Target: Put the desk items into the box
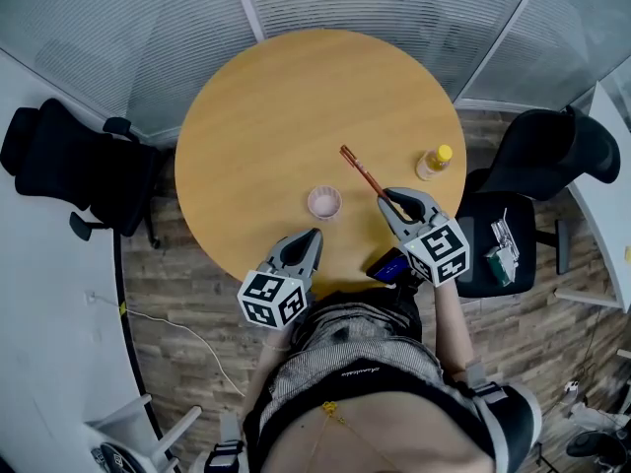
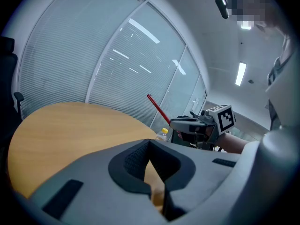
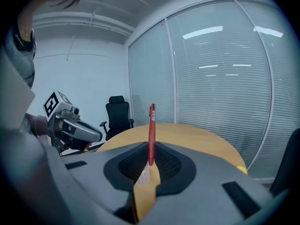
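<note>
A red pen (image 1: 363, 173) sticks out over the round wooden table (image 1: 286, 97), gripped at its near end by my right gripper (image 1: 394, 203). In the right gripper view the pen (image 3: 151, 130) stands up from between the shut pads. A small pink cup (image 1: 324, 203) sits on the table left of that gripper. A small bottle with a yellow cap (image 1: 433, 163) stands near the table's right edge. My left gripper (image 1: 309, 236) hovers at the table's near edge, jaws together with nothing in them. From the left gripper view I see the right gripper (image 2: 190, 124) and the pen (image 2: 157, 108).
Black office chairs stand left (image 1: 59, 161) and right (image 1: 537, 161) of the table; the right one's seat carries small items (image 1: 503, 241). A dark blue object (image 1: 389, 264) lies below the right gripper by the person's lap. Glass walls with blinds ring the far side.
</note>
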Demonstrator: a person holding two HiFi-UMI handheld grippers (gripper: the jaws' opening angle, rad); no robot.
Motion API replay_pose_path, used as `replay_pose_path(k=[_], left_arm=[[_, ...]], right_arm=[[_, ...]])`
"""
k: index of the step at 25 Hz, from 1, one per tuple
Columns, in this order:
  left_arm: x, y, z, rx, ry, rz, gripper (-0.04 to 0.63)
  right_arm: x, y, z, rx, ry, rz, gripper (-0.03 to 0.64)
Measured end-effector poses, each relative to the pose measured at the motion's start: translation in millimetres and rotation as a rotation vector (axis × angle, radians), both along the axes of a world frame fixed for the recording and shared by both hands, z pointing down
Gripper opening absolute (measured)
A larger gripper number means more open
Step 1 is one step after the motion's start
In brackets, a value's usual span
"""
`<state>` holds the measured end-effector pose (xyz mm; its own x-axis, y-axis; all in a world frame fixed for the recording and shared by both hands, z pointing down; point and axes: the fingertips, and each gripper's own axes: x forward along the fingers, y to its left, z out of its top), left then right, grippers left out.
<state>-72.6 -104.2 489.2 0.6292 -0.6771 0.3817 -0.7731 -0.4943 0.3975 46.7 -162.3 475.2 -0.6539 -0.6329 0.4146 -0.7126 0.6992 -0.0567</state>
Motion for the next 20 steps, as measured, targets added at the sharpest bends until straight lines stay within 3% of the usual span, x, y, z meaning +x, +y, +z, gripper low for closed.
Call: replay_pose_path(k=[20], left_arm=[[-5, -1, 1, 0.002, -0.002, -0.010, -0.003]], right_arm=[[-15, 3, -4, 0.009, 0.019, -0.051, 0.058]])
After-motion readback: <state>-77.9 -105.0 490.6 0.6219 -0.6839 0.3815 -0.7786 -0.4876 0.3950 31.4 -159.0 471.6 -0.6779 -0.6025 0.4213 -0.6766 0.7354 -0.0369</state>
